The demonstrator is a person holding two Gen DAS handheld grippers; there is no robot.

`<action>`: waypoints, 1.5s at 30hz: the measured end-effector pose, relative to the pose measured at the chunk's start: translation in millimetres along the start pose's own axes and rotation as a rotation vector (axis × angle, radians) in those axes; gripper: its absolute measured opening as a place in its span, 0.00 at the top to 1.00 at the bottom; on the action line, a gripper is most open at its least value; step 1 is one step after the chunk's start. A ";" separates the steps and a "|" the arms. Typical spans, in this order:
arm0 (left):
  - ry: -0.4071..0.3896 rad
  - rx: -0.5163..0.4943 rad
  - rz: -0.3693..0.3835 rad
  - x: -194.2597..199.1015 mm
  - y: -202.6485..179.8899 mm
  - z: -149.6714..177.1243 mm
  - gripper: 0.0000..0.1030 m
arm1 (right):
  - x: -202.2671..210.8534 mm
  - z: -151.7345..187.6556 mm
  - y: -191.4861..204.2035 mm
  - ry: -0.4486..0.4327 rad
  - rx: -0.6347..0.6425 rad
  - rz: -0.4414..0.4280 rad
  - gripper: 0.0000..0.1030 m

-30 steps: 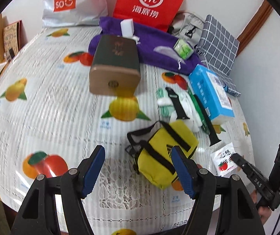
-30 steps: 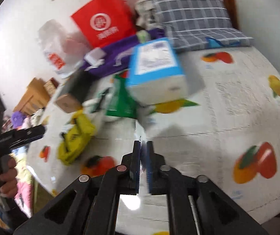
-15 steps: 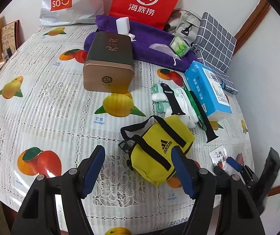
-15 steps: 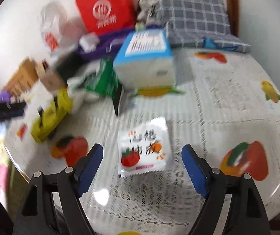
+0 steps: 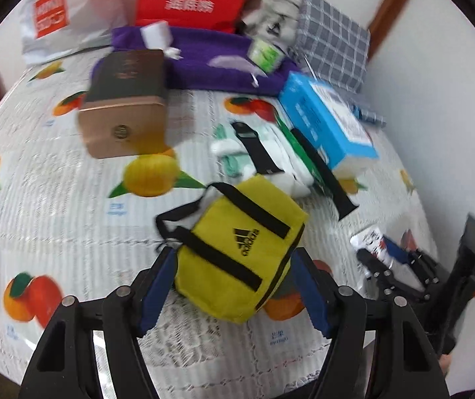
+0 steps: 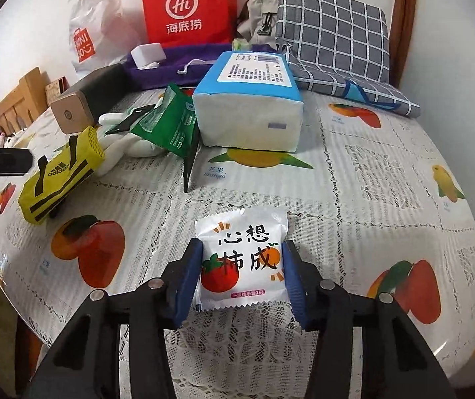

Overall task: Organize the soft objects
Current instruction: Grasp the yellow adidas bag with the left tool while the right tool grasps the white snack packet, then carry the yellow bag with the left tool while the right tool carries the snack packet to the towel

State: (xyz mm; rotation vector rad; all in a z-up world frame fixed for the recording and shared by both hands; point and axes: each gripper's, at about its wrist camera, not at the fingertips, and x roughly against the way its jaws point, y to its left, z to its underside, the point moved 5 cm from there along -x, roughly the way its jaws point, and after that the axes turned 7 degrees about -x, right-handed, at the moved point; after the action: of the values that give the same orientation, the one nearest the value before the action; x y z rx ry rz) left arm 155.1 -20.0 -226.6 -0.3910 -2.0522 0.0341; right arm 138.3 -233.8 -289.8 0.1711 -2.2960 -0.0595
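A yellow Adidas pouch (image 5: 240, 256) with black straps lies on the fruit-print tablecloth. My left gripper (image 5: 234, 286) is open, its blue pads on either side of the pouch's near end. The pouch also shows at the left of the right wrist view (image 6: 61, 173). A white snack packet (image 6: 242, 259) with a tomato print lies flat near the table's front edge. My right gripper (image 6: 242, 279) is open, its pads on either side of the packet, close to its edges. The right gripper also shows in the left wrist view (image 5: 393, 259).
A blue tissue pack (image 6: 250, 103), a green packet (image 6: 167, 123), a white plush toy (image 6: 121, 146) and a brown box (image 6: 81, 103) lie behind. A purple cloth (image 5: 211, 56), red bag (image 6: 191, 6), Miniso bag (image 5: 58, 16) and checked cushion (image 6: 333, 36) line the wall.
My right gripper went from shut to open and has closed in around the snack packet. My left gripper has moved forward so the yellow pouch lies between its pads.
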 end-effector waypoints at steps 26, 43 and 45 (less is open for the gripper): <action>-0.016 0.013 -0.036 -7.9 11.5 -3.1 0.40 | -0.4 -1.2 -3.7 0.023 -0.024 -0.040 0.55; -0.116 0.111 -0.026 39.2 44.1 -15.1 0.40 | 29.0 -26.5 0.0 0.006 -0.086 -0.072 0.55; -0.128 0.112 -0.025 45.4 45.5 -18.9 0.40 | 34.4 -34.0 3.2 -0.006 -0.081 -0.072 0.55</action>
State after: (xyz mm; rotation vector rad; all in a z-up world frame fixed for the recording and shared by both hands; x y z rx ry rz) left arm 163.0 33.7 -187.1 -0.3002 -2.1692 0.1623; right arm 140.6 -235.2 -241.4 0.2122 -2.2886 -0.1897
